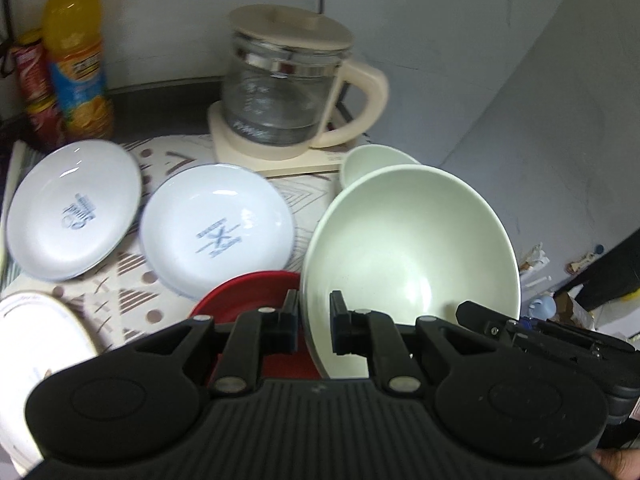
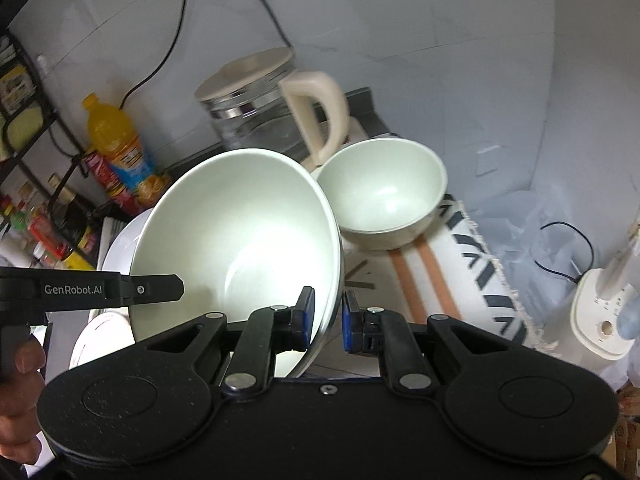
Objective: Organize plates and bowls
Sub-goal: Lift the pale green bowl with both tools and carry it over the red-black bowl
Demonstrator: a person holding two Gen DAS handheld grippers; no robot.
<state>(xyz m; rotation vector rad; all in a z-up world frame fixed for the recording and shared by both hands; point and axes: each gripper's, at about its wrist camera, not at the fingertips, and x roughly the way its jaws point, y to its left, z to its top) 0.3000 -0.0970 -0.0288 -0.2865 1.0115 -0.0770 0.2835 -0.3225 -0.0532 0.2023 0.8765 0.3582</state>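
Note:
A large pale green bowl [image 1: 408, 248] is held tilted above the table; it also shows in the right wrist view [image 2: 240, 232]. My left gripper [image 1: 314, 322] straddles its left rim, jaws close on it. My right gripper [image 2: 326, 322] is shut on its right rim. A smaller pale green bowl [image 2: 382, 196] sits behind it, partly hidden in the left wrist view [image 1: 372, 160]. Two white plates with blue print [image 1: 74, 208] [image 1: 218, 228], a red plate [image 1: 248, 292] and a cream-rimmed plate [image 1: 36, 344] lie on the patterned mat [image 1: 304, 196].
A glass kettle [image 1: 288, 92] on a cream base stands at the back. An orange juice bottle [image 1: 76, 52] and a red can [image 1: 38, 88] stand at the back left. The table's right edge drops to the floor. A shelf rack [image 2: 28, 168] is at the left.

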